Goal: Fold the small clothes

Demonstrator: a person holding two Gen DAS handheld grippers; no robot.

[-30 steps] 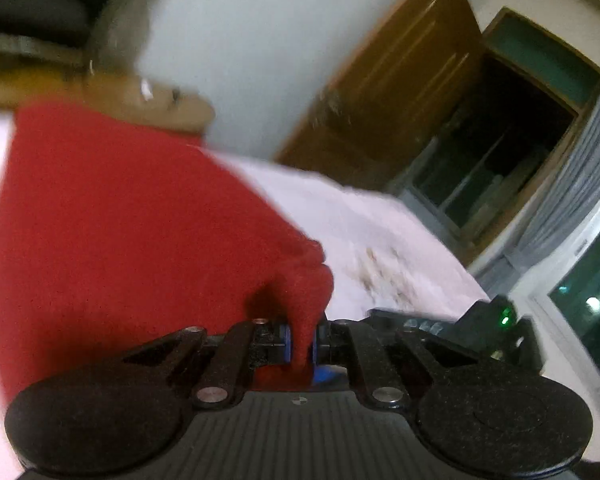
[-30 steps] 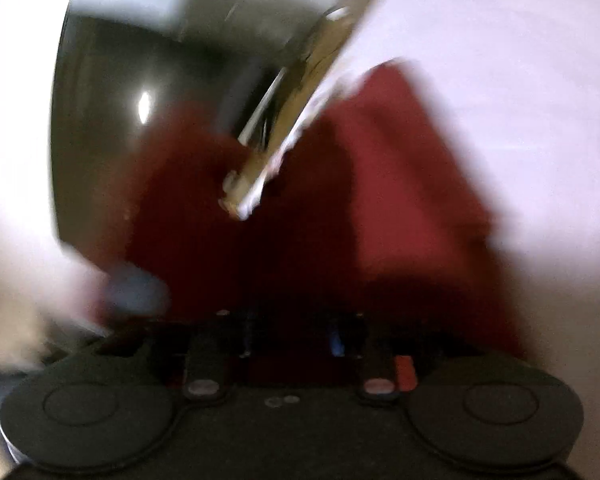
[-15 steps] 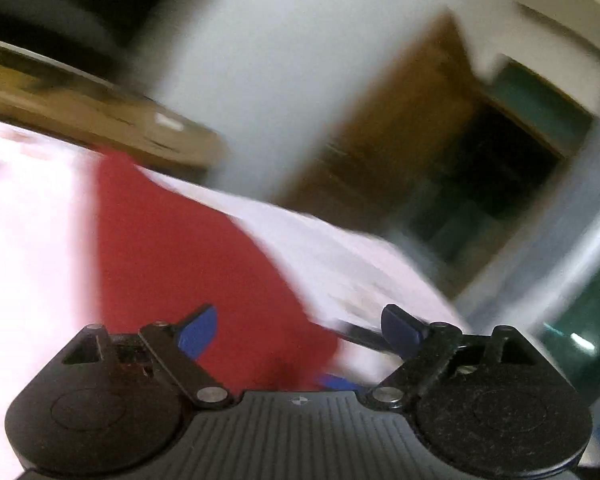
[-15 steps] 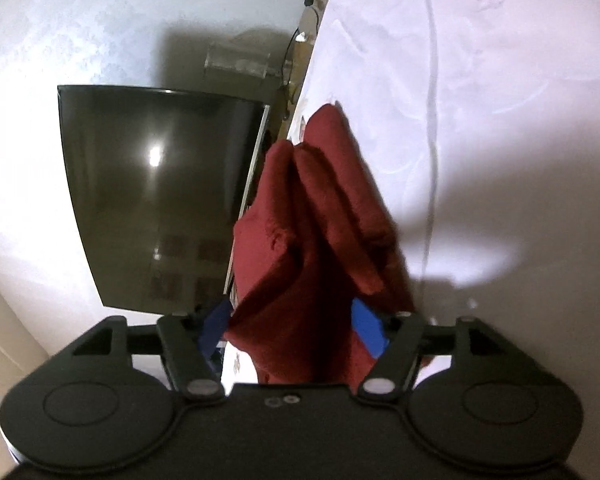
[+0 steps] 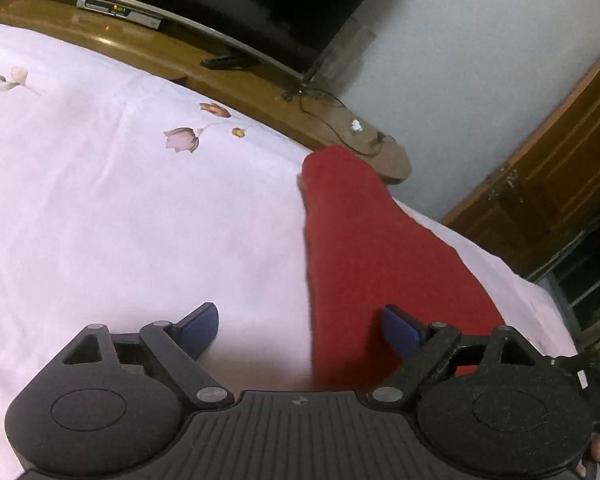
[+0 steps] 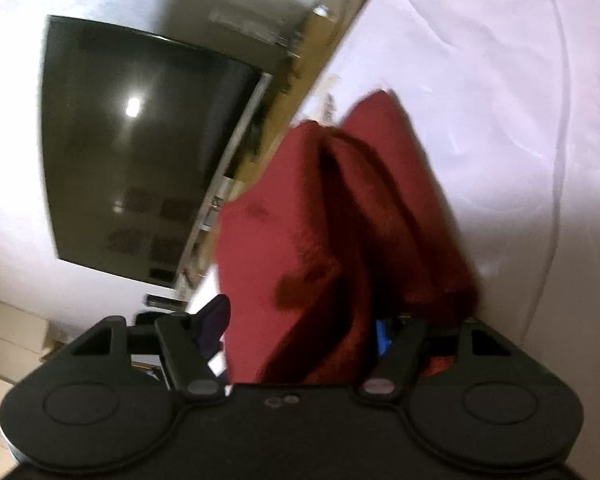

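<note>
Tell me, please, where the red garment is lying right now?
The red garment lies on the flowered bedsheet, right of centre in the left wrist view, its far end near the wooden TV shelf and its near end at the open left gripper.

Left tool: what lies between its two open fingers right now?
In the left wrist view, bare flowered bedsheet and the red cloth's near edge, beside the right finger.

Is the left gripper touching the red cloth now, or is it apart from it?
Cannot tell. In the left wrist view the left gripper is open and the red cloth overlaps its right finger, with no plain contact or gap.
</note>
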